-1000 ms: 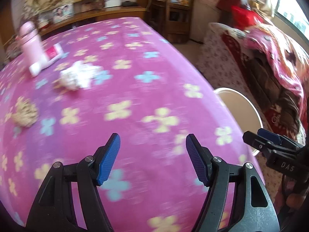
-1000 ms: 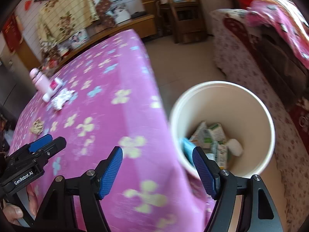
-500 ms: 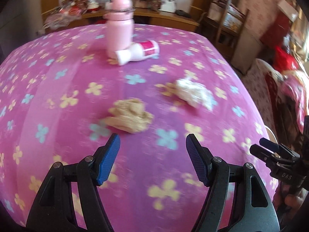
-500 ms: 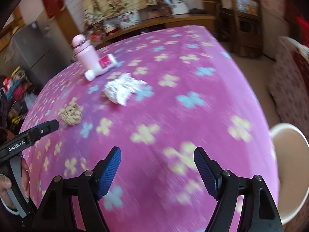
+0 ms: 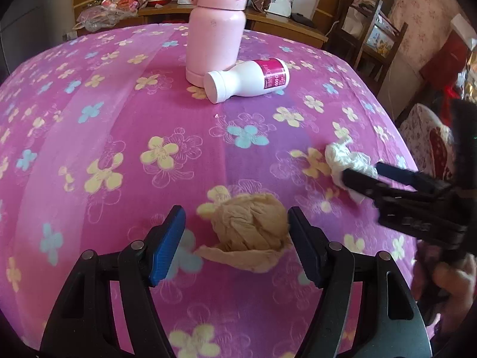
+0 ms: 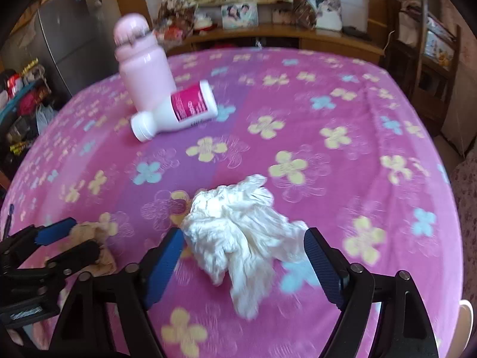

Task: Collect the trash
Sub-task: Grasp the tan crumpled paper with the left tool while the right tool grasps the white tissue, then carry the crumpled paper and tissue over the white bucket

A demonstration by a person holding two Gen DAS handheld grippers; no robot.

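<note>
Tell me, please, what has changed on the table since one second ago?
Both grippers swung from the bin side to the paper. The left gripper now straddles the tan paper wad; the right gripper, its jaws closing, straddles the white tissue. Neither is gripped yet. The pink flask, the lying white bottle and both wads kept their places.

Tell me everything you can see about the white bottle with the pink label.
The white bottle looks like smooth plastic, with a white cap and a magenta label with white print. It lies on its side, capped, on the flowered pink tablecloth, cap end toward the cameras, its body against the base of the upright pink flask.
</note>
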